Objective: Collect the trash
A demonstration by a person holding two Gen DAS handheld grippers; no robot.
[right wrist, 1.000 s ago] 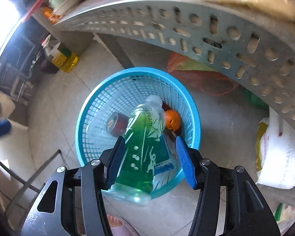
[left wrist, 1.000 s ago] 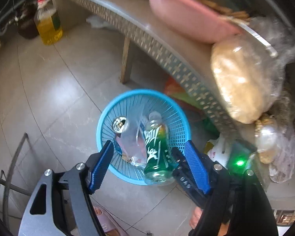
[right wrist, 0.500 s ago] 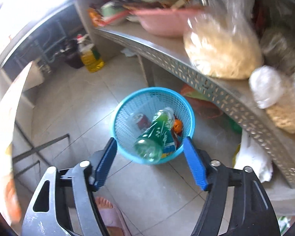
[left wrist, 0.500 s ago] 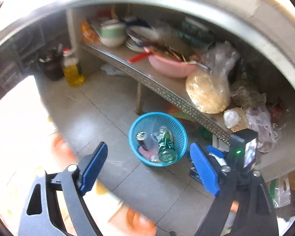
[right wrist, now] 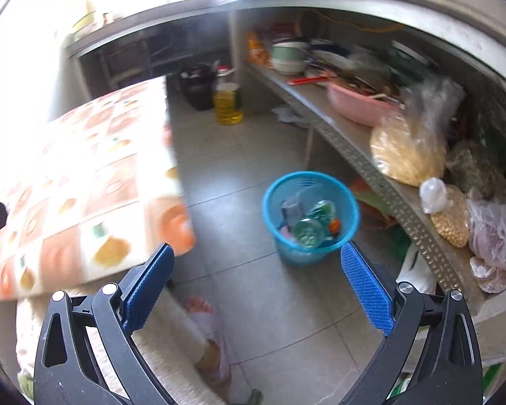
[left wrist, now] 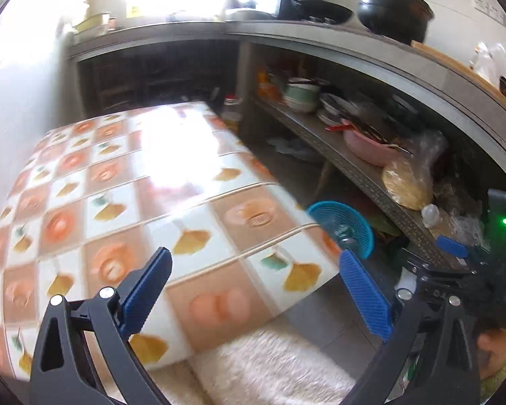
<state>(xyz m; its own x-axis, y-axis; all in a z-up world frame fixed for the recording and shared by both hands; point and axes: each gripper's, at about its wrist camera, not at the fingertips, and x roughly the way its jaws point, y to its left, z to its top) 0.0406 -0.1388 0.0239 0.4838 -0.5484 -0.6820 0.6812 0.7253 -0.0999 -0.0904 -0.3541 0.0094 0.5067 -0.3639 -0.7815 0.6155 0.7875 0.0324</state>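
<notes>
Now well above the floor, both spread wide, nothing between the pads, jaws having just been opening. Ahead of the right hand-held gripper (right wrist: 258,283), beyond its right finger: blue basket (right wrist: 349,204) on the tiled floor (right wrist: 239,175), green bottle (right wrist: 308,231) and other trash inside. Below the left hand-held gripper (left wrist: 254,290): patterned table (left wrist: 124,182), hiding part of the basket (left wrist: 361,222). Right of both: cluttered metal shelf (right wrist: 364,165).

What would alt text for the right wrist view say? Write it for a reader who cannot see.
An open, empty right hand-held gripper points down at a blue mesh basket on the grey tiled floor, holding a green bottle and other trash. A patterned tablecloth is at left; a cluttered metal shelf is at right.
</notes>
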